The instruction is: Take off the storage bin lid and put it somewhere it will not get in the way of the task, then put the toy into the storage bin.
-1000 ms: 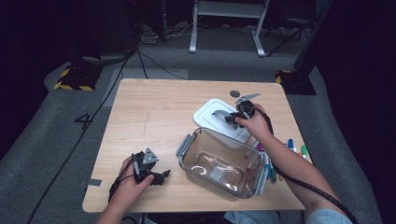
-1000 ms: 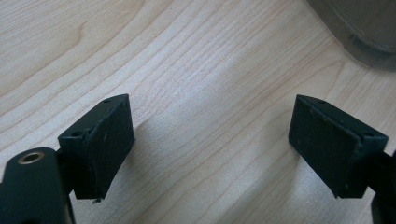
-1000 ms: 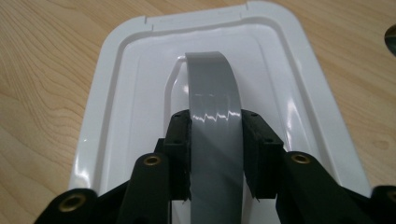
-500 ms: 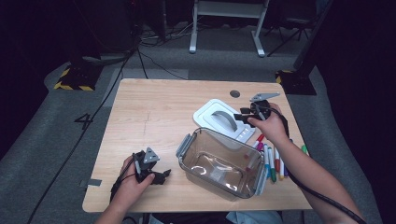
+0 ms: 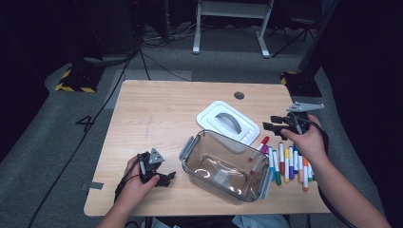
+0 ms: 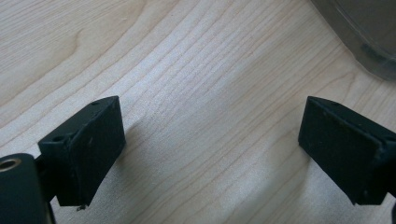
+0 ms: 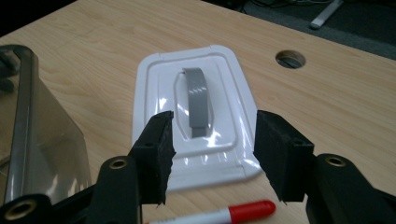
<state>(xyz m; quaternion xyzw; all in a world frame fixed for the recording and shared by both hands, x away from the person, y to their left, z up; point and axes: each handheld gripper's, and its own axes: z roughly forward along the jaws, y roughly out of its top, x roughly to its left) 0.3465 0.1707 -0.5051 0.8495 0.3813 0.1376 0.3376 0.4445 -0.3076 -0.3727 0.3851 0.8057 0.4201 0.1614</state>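
Observation:
A clear plastic box [image 5: 228,164] stands open near the table's front, and its wall [image 7: 42,140] is at the left of the right gripper view. Behind it lies its white lid [image 5: 228,122] with a grey handle [image 7: 196,100]. Several coloured markers [image 5: 285,164] lie to the box's right, one red-capped [image 7: 243,212]. My right gripper [image 5: 269,122] hovers right of the lid; its jaws have just been opening and are empty [image 7: 210,154]. My left gripper [image 5: 167,176] rests low on the wood left of the box, with jaws that have just been opening and nothing between them [image 6: 210,154].
A round cable hole [image 5: 239,95] sits at the table's back edge. Beyond the table lie floor cables, a white stand's feet [image 5: 228,28] and a yellow-and-black striped block [image 5: 76,78]. Bare wood spreads over the table's left half [image 5: 152,114].
My right gripper has lifted off the lid's handle and moved right and up, with its jaws wider apart. The lid stays on the table. My left hand has kept still.

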